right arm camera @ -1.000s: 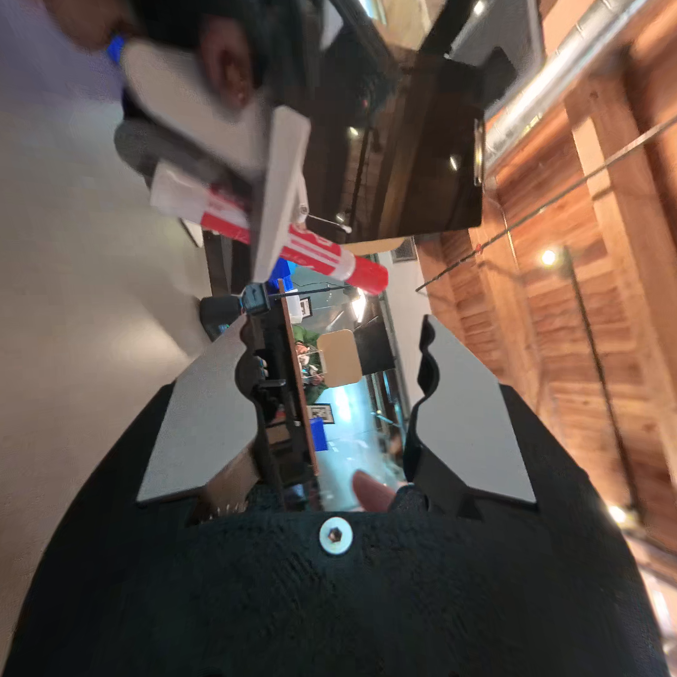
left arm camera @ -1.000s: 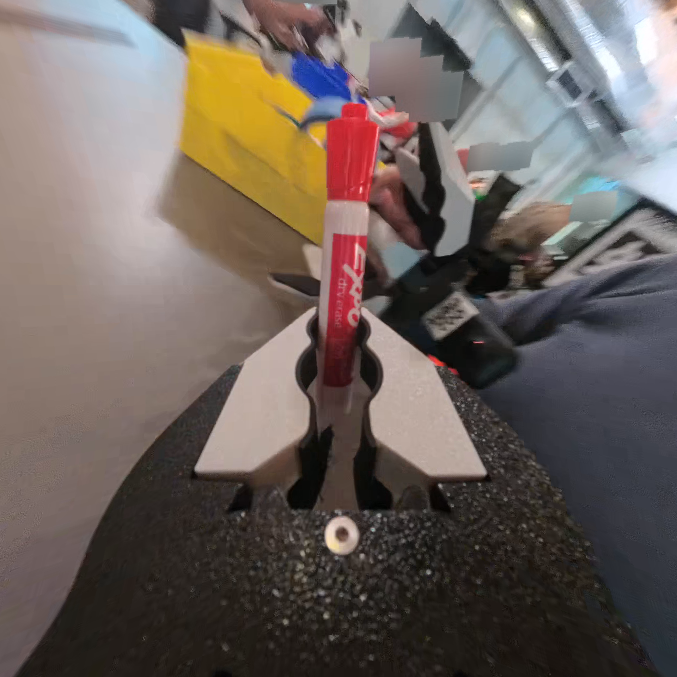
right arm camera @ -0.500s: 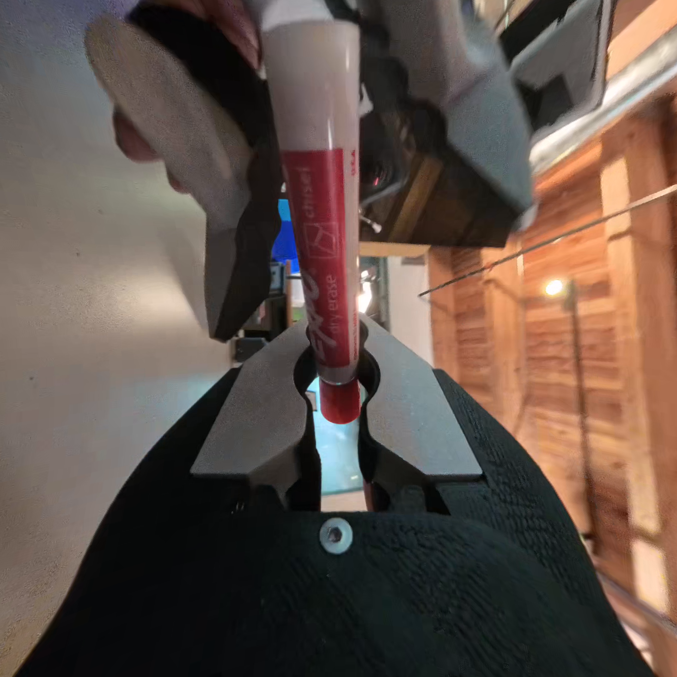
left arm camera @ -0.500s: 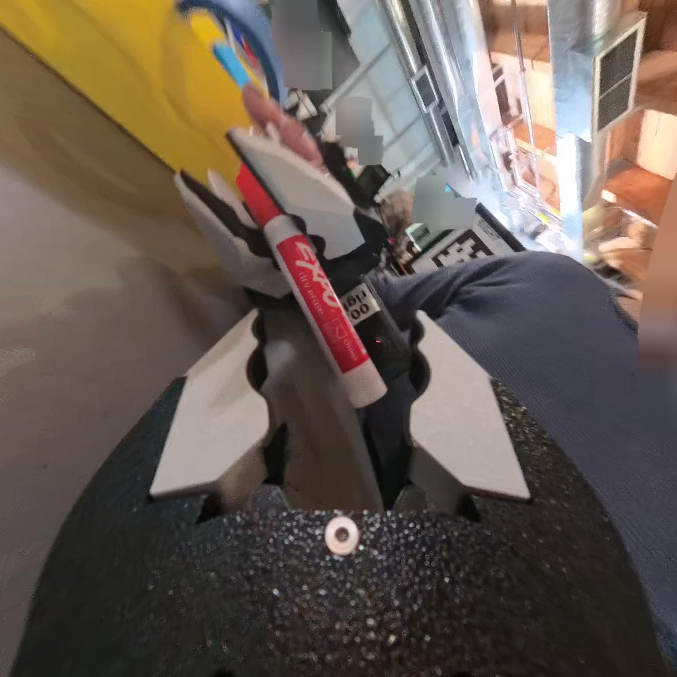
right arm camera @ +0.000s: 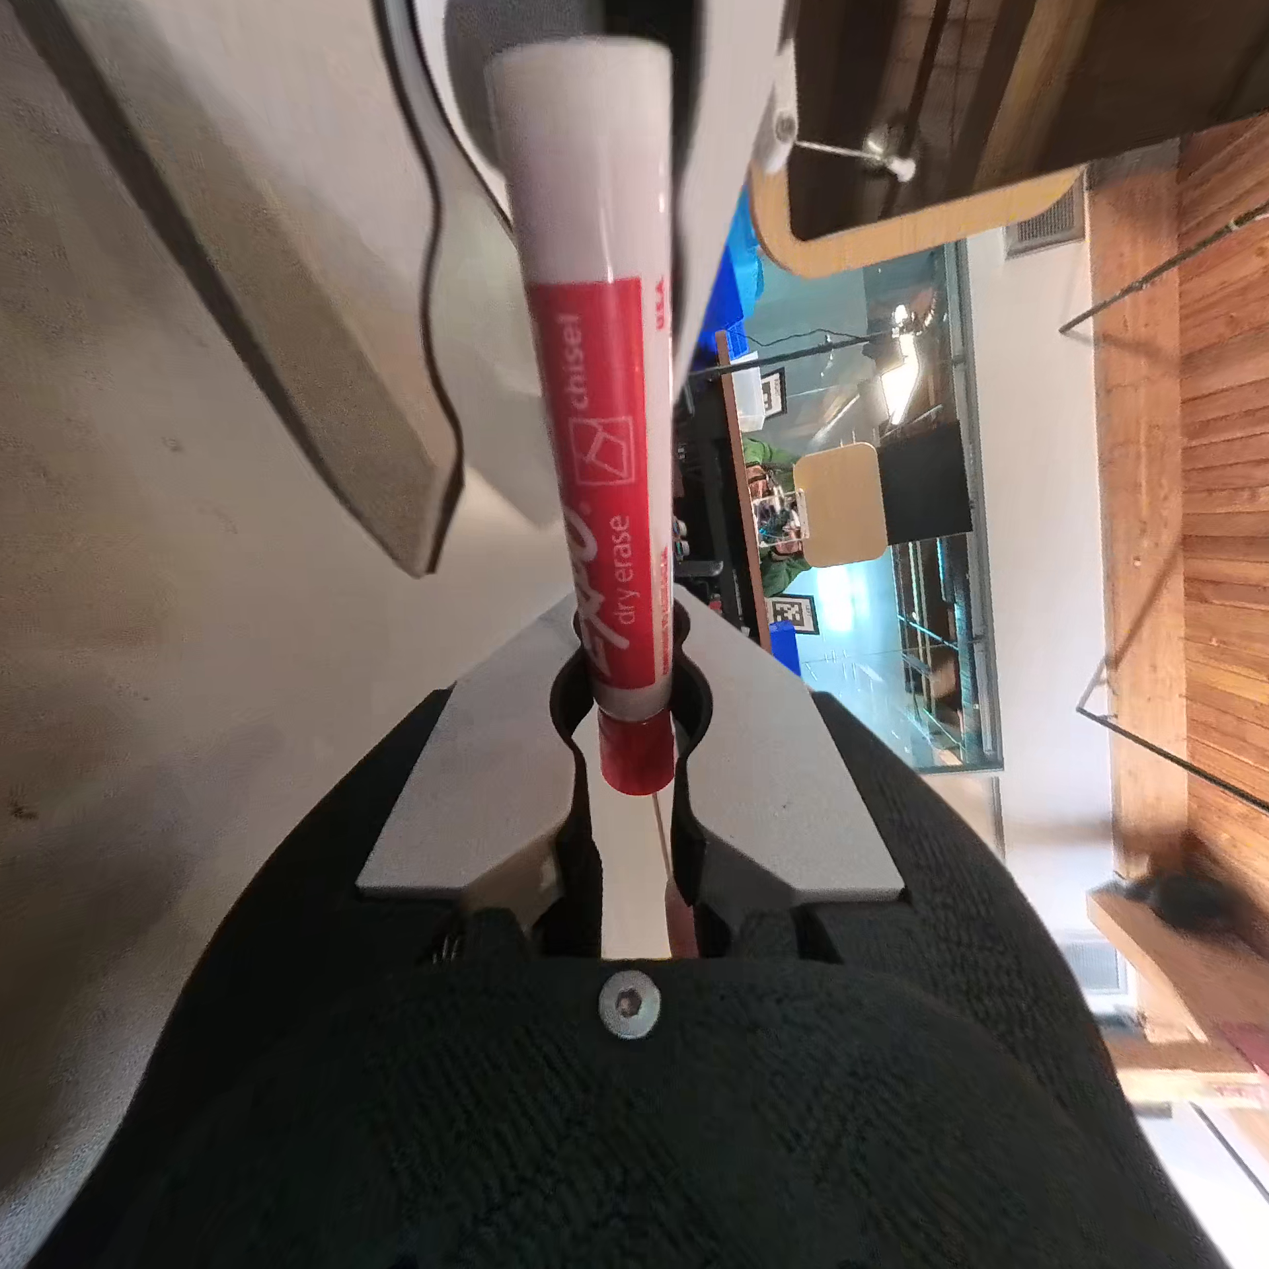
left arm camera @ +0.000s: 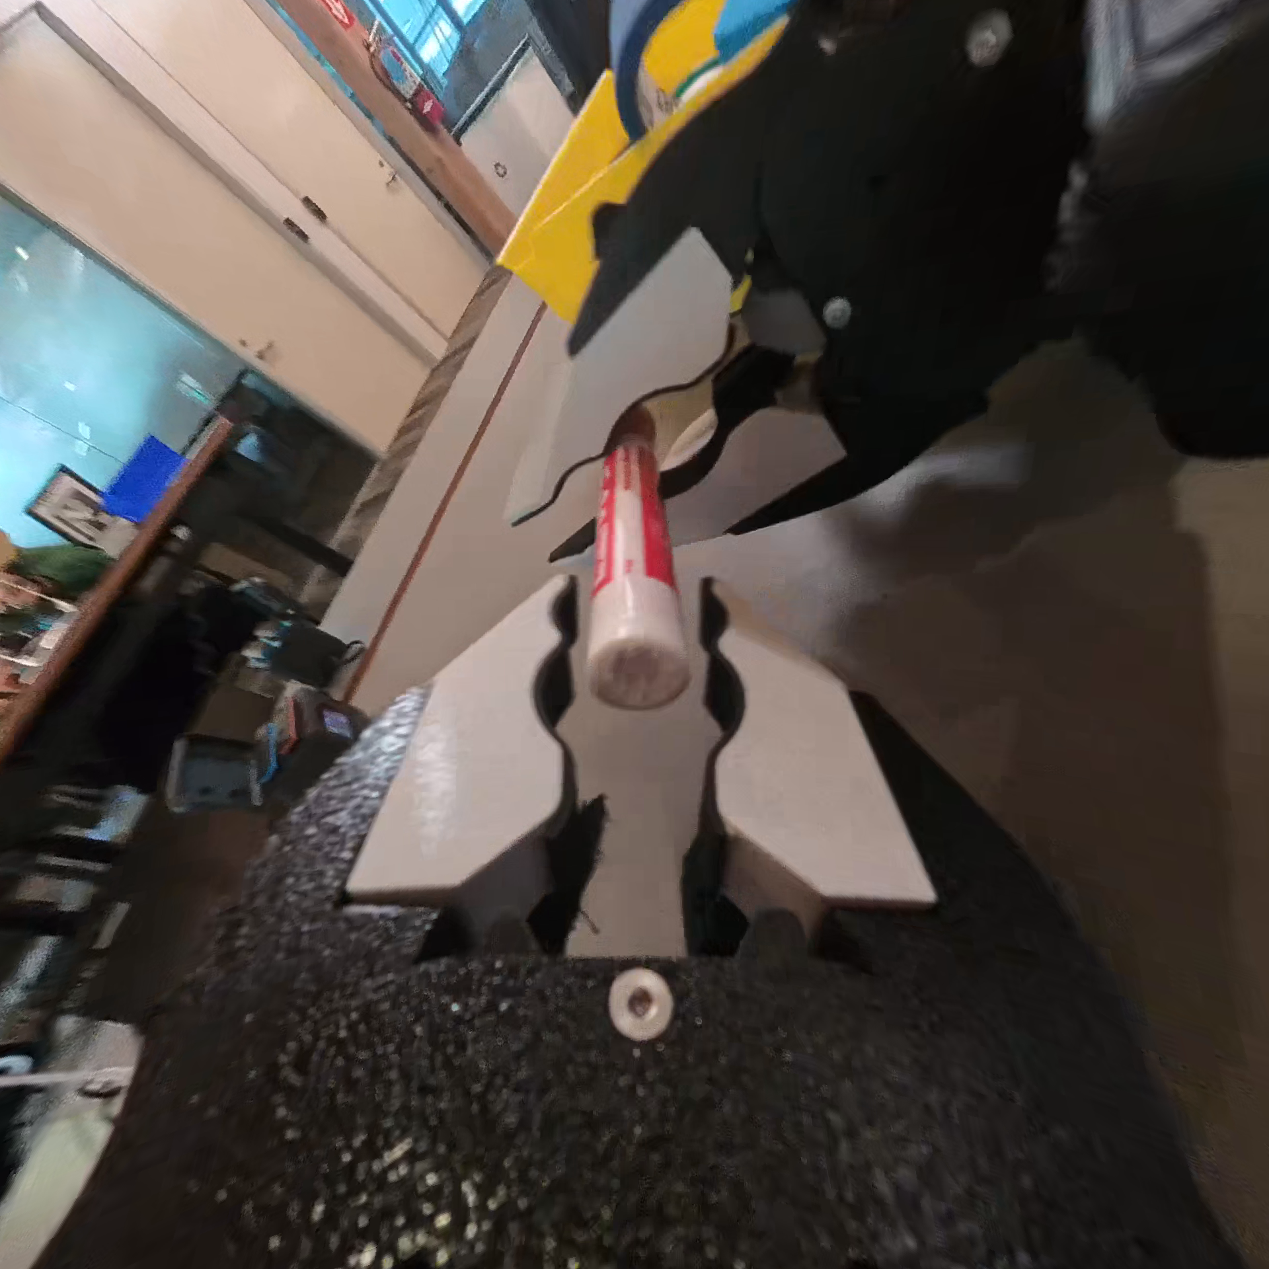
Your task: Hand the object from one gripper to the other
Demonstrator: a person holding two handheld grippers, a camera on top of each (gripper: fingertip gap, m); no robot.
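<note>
One marker [right arm camera: 604,439], two hand-held grippers, right [right arm camera: 628,642] clamping.

Beige tabletop [left arm camera: 1030,687]; yellow box [left arm camera: 570,233] on it.

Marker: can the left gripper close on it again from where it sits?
Probably yes. The marker's white end lies between the left gripper's open fingers with nothing in between. The right gripper is clamped farther along, near the cap.

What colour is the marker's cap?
Red; the marker's cap shows best in the right wrist view, between the right gripper fingers.
</note>
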